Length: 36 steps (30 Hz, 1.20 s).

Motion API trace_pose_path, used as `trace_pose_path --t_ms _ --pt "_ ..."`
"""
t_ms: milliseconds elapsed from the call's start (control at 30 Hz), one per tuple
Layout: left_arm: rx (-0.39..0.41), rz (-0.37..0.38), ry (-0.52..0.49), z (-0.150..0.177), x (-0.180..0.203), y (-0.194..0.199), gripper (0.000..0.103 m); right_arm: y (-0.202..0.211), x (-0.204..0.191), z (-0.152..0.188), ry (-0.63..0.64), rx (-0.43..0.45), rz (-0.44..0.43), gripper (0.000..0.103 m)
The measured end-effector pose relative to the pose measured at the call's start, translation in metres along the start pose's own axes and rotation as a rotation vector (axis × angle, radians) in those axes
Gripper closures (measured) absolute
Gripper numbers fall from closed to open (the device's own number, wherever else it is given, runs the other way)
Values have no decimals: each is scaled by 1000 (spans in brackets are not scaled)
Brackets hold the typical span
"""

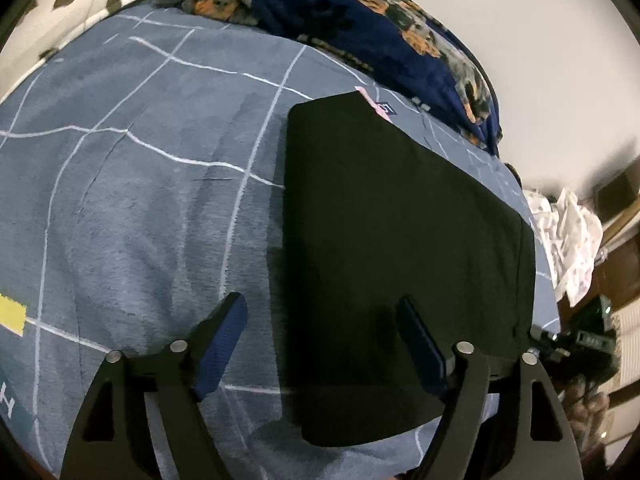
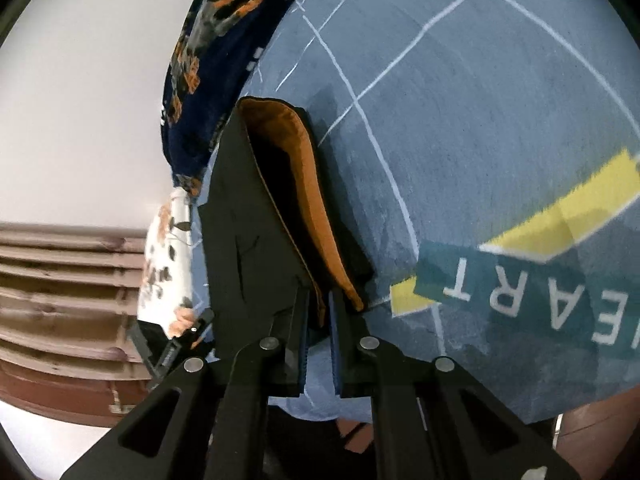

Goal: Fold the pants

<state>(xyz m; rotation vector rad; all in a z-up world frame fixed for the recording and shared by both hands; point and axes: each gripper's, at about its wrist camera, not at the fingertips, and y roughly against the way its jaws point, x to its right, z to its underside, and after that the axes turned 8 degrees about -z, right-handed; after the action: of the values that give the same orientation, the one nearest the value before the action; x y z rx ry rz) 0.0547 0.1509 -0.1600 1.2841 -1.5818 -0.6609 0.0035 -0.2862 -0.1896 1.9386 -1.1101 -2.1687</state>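
Black pants [image 1: 400,240] folded flat on a bed, one edge pinched by the right hand-held gripper [image 2: 320,312].

The pants lie as a dark rectangle on the blue-grey bedspread [image 1: 140,200] crossed by thin white lines; the right hand-held gripper is pressed together on a lifted edge, showing an orange lining [image 2: 296,168]; the left hand-held gripper [image 1: 324,336] is spread wide with nothing between its pads, one finger over the pants' near end, the other over bare bedspread; a navy flowered blanket [image 1: 360,12] is bunched along the far side by a pale wall [image 1: 560,60]; white patterned cloth [image 1: 568,240] sits past the bed's edge; the bedspread carries a yellow band and a teal patch [image 2: 520,280] with white letters reading "ART".
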Motion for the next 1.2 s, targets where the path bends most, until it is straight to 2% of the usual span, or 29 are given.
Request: trace_pose_path --t_ms 100,133,167,233,267,333,433,533,767,900,1000,1033,1100,1200 --pt "2 -17 -32 1 4 -1 22 3 -10 -2 29 23 46 89" --pt "-1 -15 -34 1 5 -1 22 4 -11 -2 29 28 69 84" --pt "-2 -12 -30 1 4 -1 22 4 -12 -2 29 34 89 73" --pt "-4 1 -16 0 2 -1 21 5 -15 -1 41 47 134 64" --pt "-5 10 -8 -1 0 -1 21 5 -15 -1 44 42 133 64" --pt "-6 18 0 -1 -1 -2 21 3 -14 -1 29 29 104 64" --pt "-8 20 -1 -1 -2 -2 21 -2 -15 -1 29 3 107 64" --pt "-11 17 -6 -2 -1 -2 20 -7 -16 1 20 -34 110 73" --pt "-7 20 -11 -1 0 -2 17 -4 -20 -2 -16 -39 73 80" --pt "-4 18 -19 -1 1 -3 16 -9 -21 -6 -24 -73 83 78" --pt "-5 19 -22 0 1 -2 16 -15 -19 -12 -57 -86 59 76" --pt "-7 22 -20 -1 1 -2 16 -16 -24 -13 -36 -81 64 76" --pt "-14 26 -11 -3 -1 -2 16 -18 -38 -13 14 -73 67 83" --pt "-8 29 23 -7 -9 1 16 -22 -71 -16 73 -73 -2 84"
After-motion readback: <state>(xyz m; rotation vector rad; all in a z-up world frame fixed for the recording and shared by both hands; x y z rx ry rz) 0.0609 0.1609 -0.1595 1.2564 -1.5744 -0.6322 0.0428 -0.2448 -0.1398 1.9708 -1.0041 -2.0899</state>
